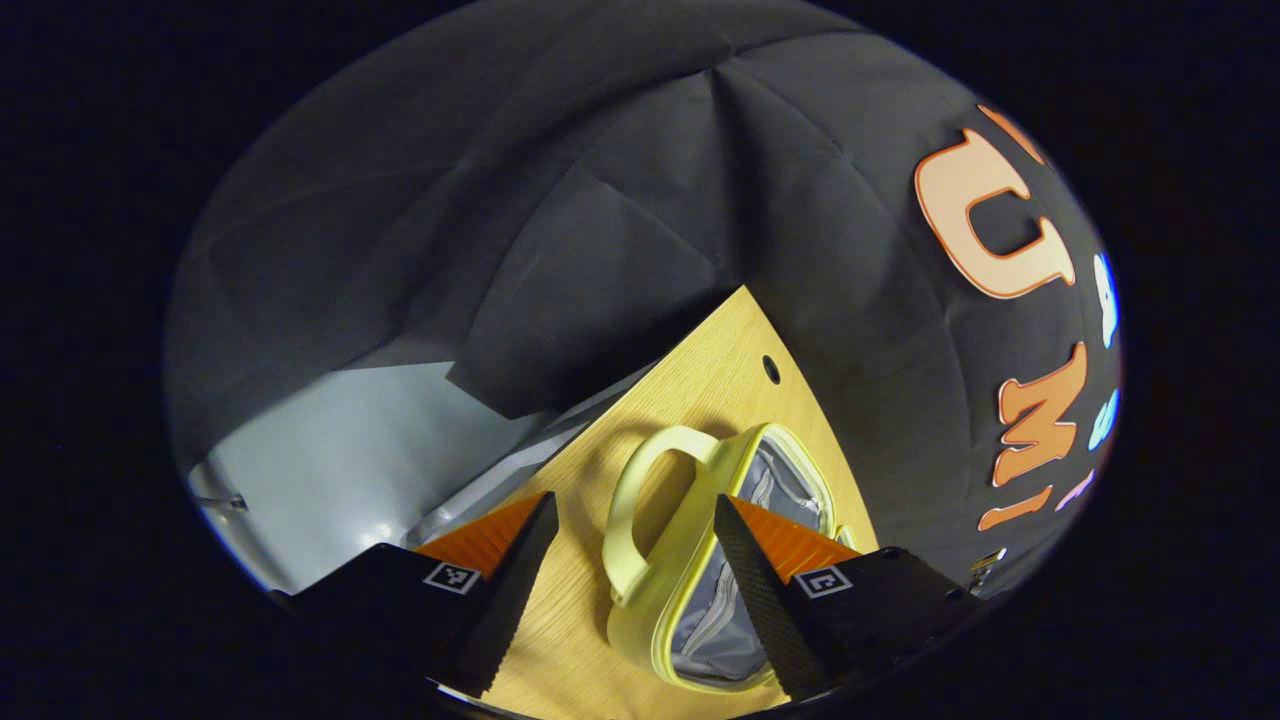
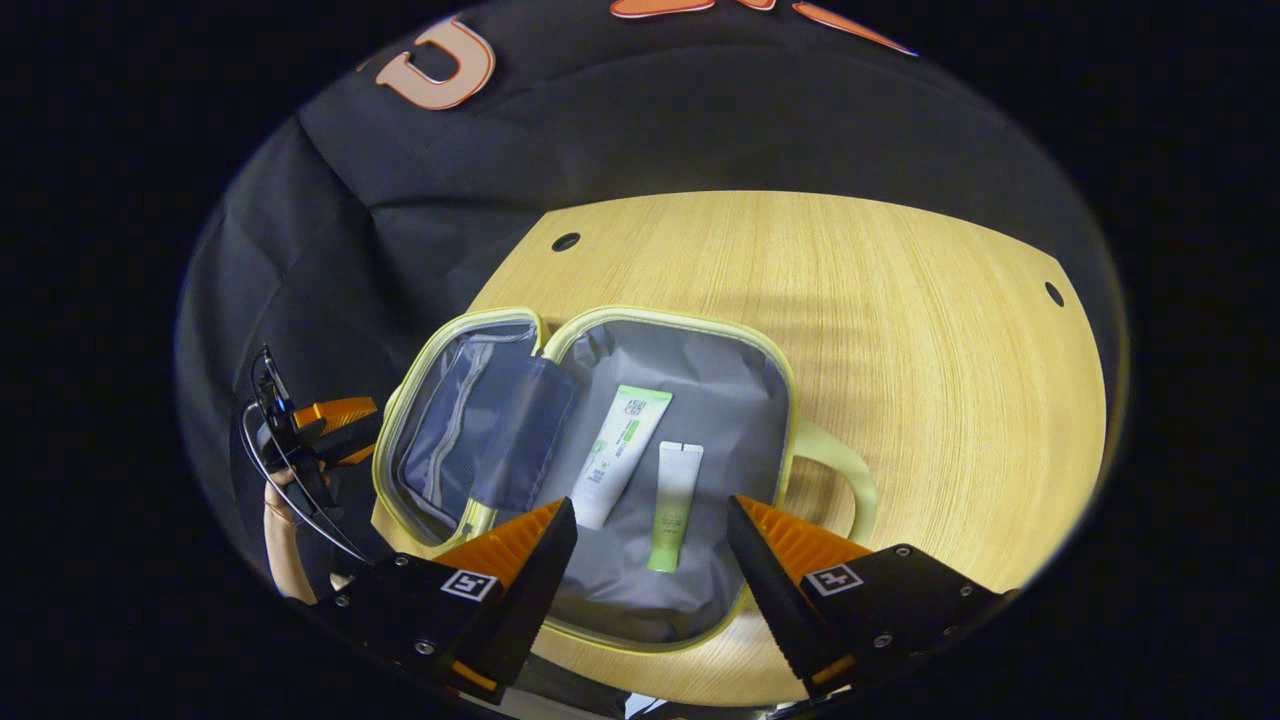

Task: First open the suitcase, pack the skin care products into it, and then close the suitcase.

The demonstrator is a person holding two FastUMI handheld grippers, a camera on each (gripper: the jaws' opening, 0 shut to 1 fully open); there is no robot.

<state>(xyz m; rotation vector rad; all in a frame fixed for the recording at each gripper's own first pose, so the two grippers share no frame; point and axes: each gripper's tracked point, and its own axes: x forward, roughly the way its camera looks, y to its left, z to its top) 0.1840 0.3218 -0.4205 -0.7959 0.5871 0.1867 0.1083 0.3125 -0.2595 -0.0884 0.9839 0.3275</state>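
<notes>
While you hold the right gripper (image 2: 650, 545) over the near edge of the table (image 2: 900, 300), its fingers stand wide apart with nothing between them. Just beyond those fingertips lies the suitcase (image 2: 600, 330), a small pale-yellow zip case, spread flat open with its grey lining up. In the larger half, two skin-care tubes rest on the lining: the green-and-white tube (image 2: 674, 505) nearer you, cap end toward you, and the white tube with green print (image 2: 620, 455) just beside it on the left, tilted, a little farther back. They look close but I cannot tell if they touch. The lid half (image 2: 450, 430) lies open to the left with a grey mesh pocket. The case's handle (image 2: 845, 470) sticks out on the right, flat on the wood. Off at the left rim you can see your other hand (image 2: 285, 520) with its gripper, beside the lid.

Now your left gripper (image 1: 635, 545): fingers wide apart too, holding nothing. Past them, the yellow handle (image 1: 650, 490) and the zipped rim of the lid (image 1: 790, 480) lie on the tabletop, with the right finger in front of the grey lining. Farther back, the table corner with a small round hole (image 1: 771, 369), then the black cloth wall (image 1: 600, 200).
</notes>
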